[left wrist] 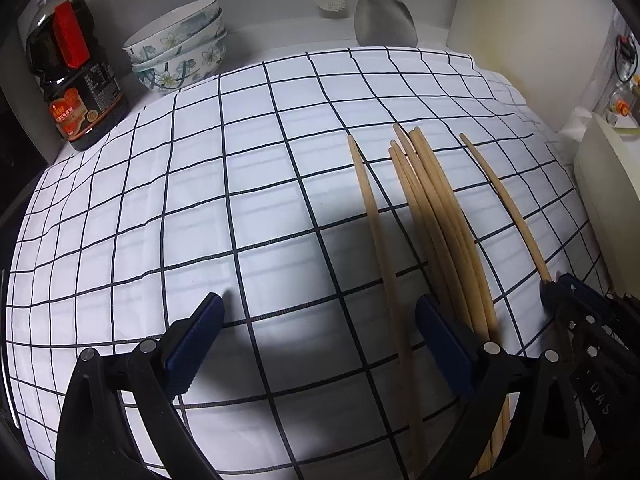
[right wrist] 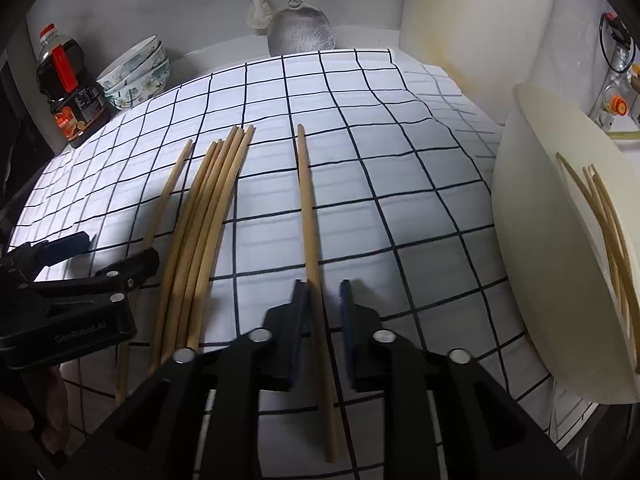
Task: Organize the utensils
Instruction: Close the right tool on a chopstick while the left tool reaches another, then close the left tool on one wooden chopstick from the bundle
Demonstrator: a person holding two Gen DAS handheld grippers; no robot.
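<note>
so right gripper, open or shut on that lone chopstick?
Open. The right gripper straddles the lone chopstick, with a visible gap on its right side; the pads are not pressing it.

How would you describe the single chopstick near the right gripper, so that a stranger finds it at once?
Start at the checked cloth that covers the counter. On it lies a bundle of wooden chopsticks; toward the cream container one chopstick lies alone. It alone runs between the fingers of the right gripper, apart from the rest.
</note>
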